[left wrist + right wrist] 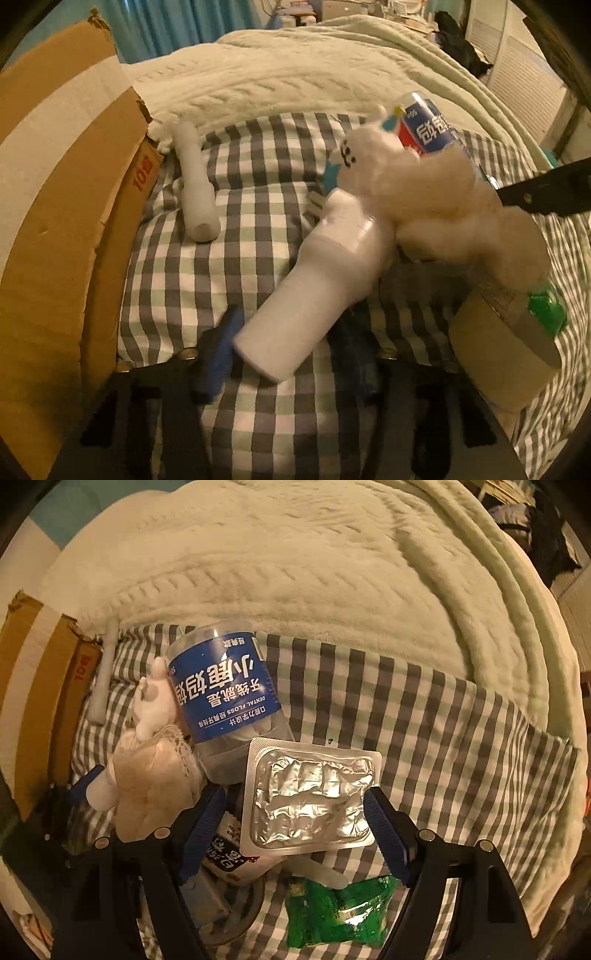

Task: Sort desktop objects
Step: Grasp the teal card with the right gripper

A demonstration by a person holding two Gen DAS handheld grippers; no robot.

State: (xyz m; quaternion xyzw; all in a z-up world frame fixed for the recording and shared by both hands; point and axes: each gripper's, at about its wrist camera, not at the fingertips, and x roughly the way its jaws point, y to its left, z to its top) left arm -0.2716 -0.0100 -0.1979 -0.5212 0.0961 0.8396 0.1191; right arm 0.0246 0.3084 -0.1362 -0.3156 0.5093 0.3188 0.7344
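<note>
- left gripper [284, 343]: its blue-padded jaws sit on either side of the lower end of a white bottle [317, 280]. the view is blurred there, so whether the pads press on the bottle cannot be told.
- white bottle: lies tilted on the checked cloth [258, 177], its narrow end pointing away from the left gripper toward a fluffy white plush toy [424, 184].
- ahead and left of the left gripper: a white tube [197, 188] lies on the cloth, beside a cardboard box [55, 221].
- right of the left gripper: a roll of tape [506, 347] with a green packet [546, 306] behind it.
- right gripper [295, 830]: jaws stand apart with a foil blister pack [310, 797] between them. the right pad is at the pack's edge; the left pad shows a gap.
- ahead of the right gripper: a clear dental floss jar [221, 686] with a blue label, lying on its side, touching the blister pack's far edge.
- below the blister pack: a green packet [336, 912] on the cloth.
</note>
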